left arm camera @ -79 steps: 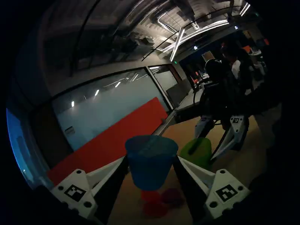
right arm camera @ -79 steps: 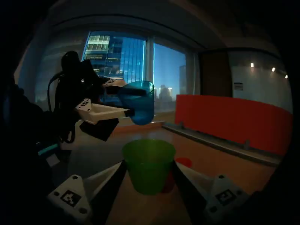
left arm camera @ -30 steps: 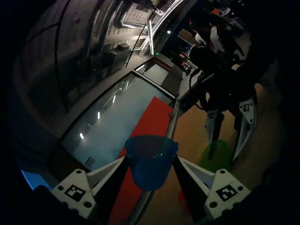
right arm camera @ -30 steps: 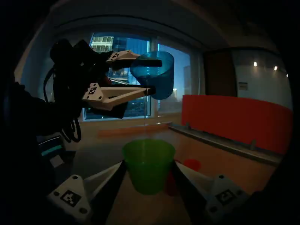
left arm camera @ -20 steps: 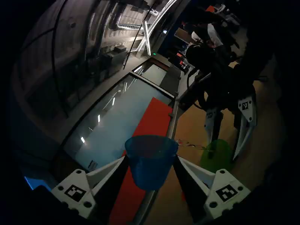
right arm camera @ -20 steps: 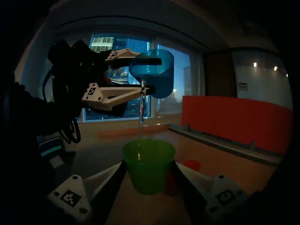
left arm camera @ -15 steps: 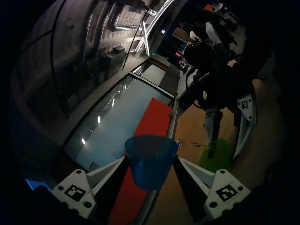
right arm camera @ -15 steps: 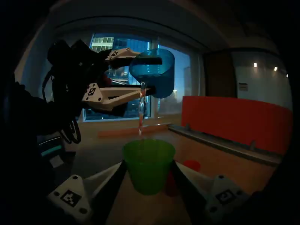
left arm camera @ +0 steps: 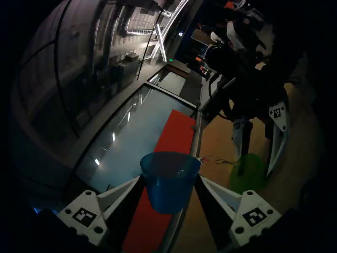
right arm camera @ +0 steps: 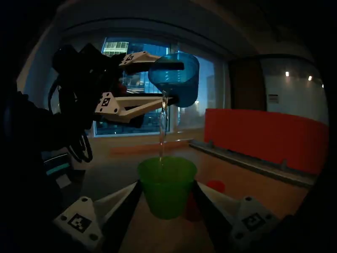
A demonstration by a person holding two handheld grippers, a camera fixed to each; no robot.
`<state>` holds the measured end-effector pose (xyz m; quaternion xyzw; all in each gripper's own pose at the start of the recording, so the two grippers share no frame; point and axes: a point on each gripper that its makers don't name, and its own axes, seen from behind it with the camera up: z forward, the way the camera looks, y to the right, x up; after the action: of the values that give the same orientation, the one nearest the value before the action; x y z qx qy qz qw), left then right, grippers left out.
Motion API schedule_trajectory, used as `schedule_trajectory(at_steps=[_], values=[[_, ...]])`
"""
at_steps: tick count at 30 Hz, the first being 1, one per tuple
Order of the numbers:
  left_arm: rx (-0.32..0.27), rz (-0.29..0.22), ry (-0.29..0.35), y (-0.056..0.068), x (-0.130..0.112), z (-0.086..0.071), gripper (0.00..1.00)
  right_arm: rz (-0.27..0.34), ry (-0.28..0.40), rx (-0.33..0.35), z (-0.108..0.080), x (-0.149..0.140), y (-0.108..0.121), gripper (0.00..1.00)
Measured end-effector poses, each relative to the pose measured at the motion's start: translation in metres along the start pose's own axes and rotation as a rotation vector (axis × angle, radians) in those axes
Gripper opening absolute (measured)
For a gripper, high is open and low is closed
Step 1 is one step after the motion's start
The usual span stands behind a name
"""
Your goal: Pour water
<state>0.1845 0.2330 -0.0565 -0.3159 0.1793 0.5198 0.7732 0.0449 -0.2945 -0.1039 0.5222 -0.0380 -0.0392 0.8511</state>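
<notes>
Above green cup (right arm camera: 167, 185), blue cup (right arm camera: 175, 80) pouring water (right arm camera: 161, 126)

Left gripper (right arm camera: 177, 83) held high, rolled sideways, fingers clamped on blue cup (right arm camera: 173, 76). Right gripper (right arm camera: 167, 184) level below, clamped on green cup (right arm camera: 167, 194).

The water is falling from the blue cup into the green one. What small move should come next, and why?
Probably tip the blue cup a little further, slowly. The left gripper holds it tilted above the green cup, and the thin water stream lands inside its mouth, so the aim looks right.
</notes>
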Motion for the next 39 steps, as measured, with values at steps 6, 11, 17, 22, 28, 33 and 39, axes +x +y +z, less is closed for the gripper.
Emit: schedule_trajectory(at_steps=[6,11,17,22,28,33,39], values=[[0.005,0.026,0.001,-0.002,0.003,0.001,0.83,-0.003,0.001,0.000,-0.001,0.002,0.001,0.86],[0.012,0.038,0.000,-0.007,0.006,0.001,0.83,-0.005,0.003,-0.001,-0.002,0.004,0.002,0.86],[0.021,0.056,-0.001,-0.010,0.008,0.002,0.83,-0.009,0.005,-0.002,-0.002,0.004,0.002,0.86],[0.025,0.076,-0.004,-0.012,0.009,0.002,0.83,-0.012,0.005,-0.003,-0.003,0.005,0.003,0.86],[0.032,0.101,-0.006,-0.012,0.010,0.000,0.83,-0.012,0.008,-0.005,-0.003,0.006,0.004,0.86],[0.038,0.125,-0.008,-0.013,0.011,-0.001,0.83,-0.012,0.008,-0.005,-0.003,0.005,0.004,0.86],[0.040,0.150,-0.011,-0.013,0.011,-0.001,0.83,-0.012,0.009,-0.004,-0.003,0.005,0.004,0.86]])
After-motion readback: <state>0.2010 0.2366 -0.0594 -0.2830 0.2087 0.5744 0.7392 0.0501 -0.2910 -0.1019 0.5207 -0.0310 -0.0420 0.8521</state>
